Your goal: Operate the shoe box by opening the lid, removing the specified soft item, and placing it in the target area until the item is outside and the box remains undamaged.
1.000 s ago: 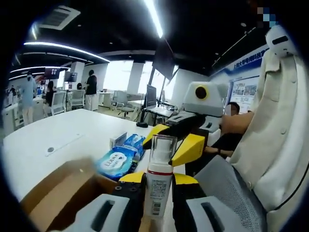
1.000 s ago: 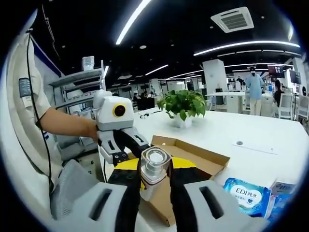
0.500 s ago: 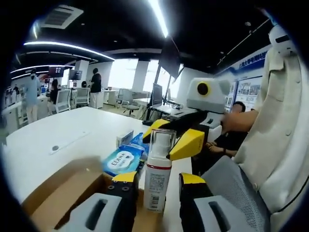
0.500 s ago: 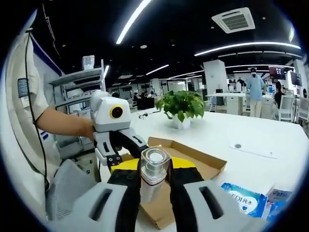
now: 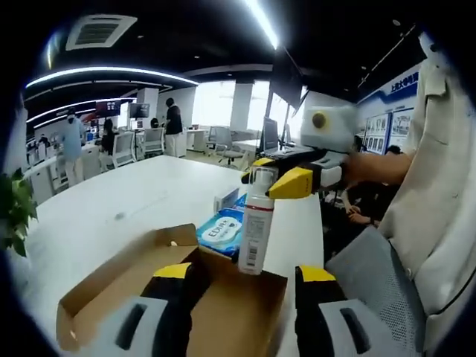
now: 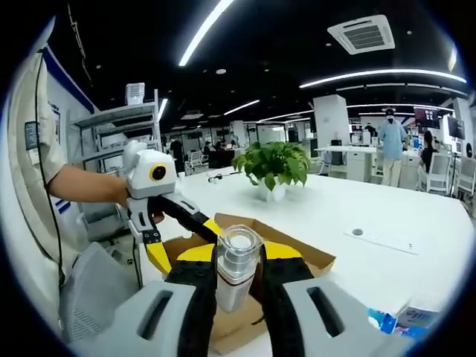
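Note:
A white pump bottle with a clear cap and a red band hangs above the open cardboard shoe box. My right gripper comes in from the right, shut on the bottle's top. In the right gripper view the same bottle stands upright between the shut jaws of my right gripper. My left gripper is open wide, nothing between its jaws, a little short of the bottle. In the right gripper view my left gripper sits at the left with its jaws spread, over the box.
A blue wipes pack and a small box lie on the white table beyond the shoe box. A potted plant stands further back. The person's sleeve and a grey chair are at the right. People stand far off.
My left gripper's jaws opened off the bottle and drew back from it. The right gripper kept the bottle, which now hangs clear above the box.

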`<move>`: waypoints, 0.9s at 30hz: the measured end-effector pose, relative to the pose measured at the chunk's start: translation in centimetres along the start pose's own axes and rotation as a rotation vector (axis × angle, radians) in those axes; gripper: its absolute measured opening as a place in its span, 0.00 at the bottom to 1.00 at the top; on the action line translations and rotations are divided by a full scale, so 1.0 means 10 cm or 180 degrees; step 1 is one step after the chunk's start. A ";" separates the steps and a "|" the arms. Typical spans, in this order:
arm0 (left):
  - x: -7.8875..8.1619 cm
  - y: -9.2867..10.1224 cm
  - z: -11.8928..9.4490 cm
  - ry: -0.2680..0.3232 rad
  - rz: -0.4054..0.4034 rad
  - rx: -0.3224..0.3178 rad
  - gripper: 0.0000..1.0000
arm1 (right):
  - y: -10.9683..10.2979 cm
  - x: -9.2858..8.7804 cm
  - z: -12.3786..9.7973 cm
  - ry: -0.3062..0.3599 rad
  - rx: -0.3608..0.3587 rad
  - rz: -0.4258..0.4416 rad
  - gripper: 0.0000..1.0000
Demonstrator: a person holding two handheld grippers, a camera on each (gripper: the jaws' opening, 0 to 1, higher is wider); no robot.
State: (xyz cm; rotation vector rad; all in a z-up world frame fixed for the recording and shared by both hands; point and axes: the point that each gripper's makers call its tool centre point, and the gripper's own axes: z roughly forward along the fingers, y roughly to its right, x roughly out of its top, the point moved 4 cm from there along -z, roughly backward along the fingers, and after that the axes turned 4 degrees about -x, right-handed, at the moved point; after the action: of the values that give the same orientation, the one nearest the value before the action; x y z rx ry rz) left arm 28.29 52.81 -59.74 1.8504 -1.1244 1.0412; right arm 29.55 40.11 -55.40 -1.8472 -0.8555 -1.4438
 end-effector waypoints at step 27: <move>-0.18 -0.16 -0.69 0.0039 -0.0377 0.1005 0.87 | 0.95 0.05 -0.07 -0.0068 -0.0311 -0.0290 0.19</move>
State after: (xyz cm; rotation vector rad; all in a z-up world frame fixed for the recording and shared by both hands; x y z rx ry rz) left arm 27.40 60.04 -58.80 2.1240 -0.8685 1.2129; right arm 36.88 33.98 -55.66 -1.9207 -0.9045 -1.5493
